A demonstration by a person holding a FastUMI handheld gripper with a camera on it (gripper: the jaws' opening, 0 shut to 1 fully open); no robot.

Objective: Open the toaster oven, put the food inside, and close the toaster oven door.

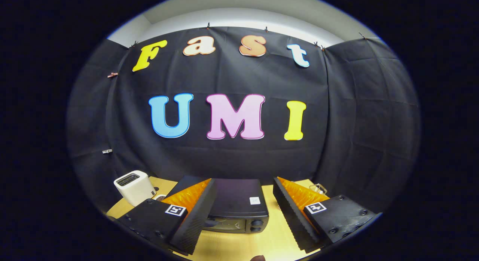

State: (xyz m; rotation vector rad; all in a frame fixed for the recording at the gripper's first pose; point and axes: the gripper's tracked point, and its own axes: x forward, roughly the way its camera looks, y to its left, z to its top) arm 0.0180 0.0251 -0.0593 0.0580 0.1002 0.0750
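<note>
A black toaster oven (239, 205) sits on the wooden table (275, 231) just ahead of my fingers, seen from above and in front. Its door looks closed, with two knobs (256, 225) at its right front. My gripper (244, 216) is open, held high above the table, its two fingers spread wide to either side of the oven with nothing between them. The left finger (196, 220) covers the oven's left front corner. A small brown thing (257, 258) peeks in at the near table edge; I cannot tell what it is.
A white pop-up toaster (133, 186) stands at the table's far left, with a small dark round thing (161, 197) beside it. A clear glass object (319, 188) sits beyond the right finger. The black cloth wall closes off the back.
</note>
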